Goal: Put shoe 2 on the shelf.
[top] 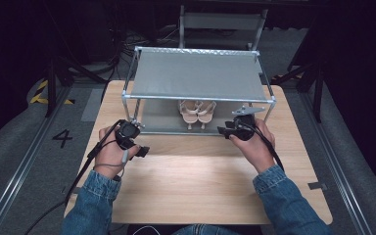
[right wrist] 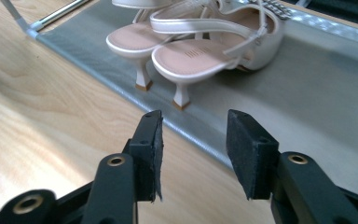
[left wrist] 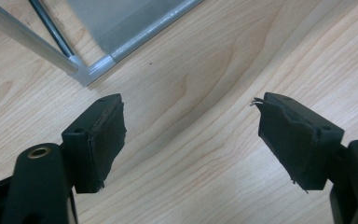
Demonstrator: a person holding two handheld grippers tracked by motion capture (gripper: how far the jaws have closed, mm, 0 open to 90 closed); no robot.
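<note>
A pair of pale pink heeled sandals (top: 197,113) stands side by side on the lower grey shelf of a metal shoe rack (top: 199,100), heels toward me; the right gripper view shows the sandals (right wrist: 200,56) close up. My right gripper (top: 223,130) hovers just in front of the rack's lower shelf, right of the sandals, its jaws open and empty (right wrist: 193,149). My left gripper (top: 144,151) rests over the bare table near the rack's front left corner, open wide with nothing between its fingers (left wrist: 191,140).
The rack's upper grey shelf (top: 198,76) overhangs the sandals. Its front left corner joint (left wrist: 91,72) lies near my left gripper. The wooden table (top: 196,181) stretches toward me. A folding chair (top: 220,22) stands behind the table.
</note>
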